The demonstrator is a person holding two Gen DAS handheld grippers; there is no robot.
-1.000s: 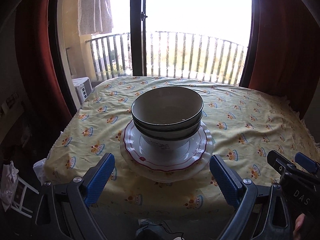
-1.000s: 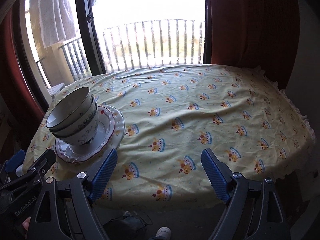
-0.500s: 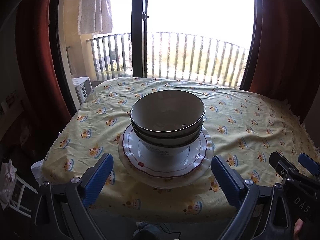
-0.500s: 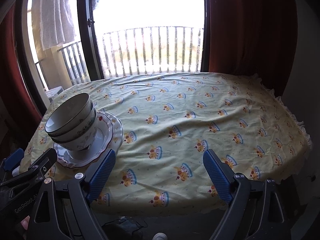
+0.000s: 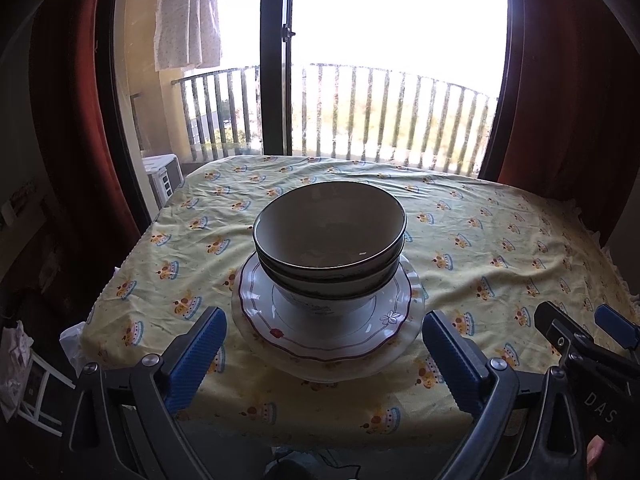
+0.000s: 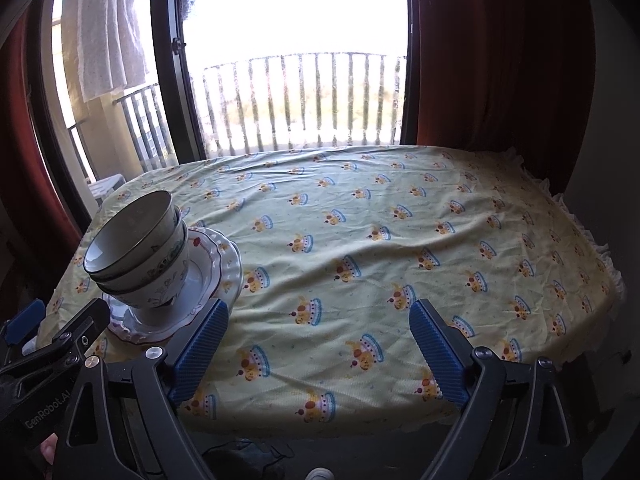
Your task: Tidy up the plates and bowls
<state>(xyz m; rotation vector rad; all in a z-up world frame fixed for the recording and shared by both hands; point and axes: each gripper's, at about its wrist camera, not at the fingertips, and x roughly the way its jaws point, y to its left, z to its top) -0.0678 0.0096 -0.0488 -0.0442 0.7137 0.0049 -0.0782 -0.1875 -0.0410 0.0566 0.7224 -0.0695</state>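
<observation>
Both grippers hovering as before: left gripper [image 5: 322, 354] fingers released, right gripper [image 6: 318, 354] released; bowls [image 5: 330, 240] staying stacked on plates [image 5: 328, 344].

This is a lived-in home, a room opening onto a balcony. The surface [image 6: 360, 240] wears a yellow cloth [image 5: 500, 248] printed with little crowns and frilled at its edge. Dark red curtains [image 6: 492, 60] flank a tall glass door [image 5: 276, 60], and beyond it runs a balcony railing [image 5: 380, 116] with a pale cloth [image 5: 188, 12] hanging outside. Household crockery, bowls [image 5: 330, 240] stacked on floral plates [image 5: 328, 336], sits on the surface.
</observation>
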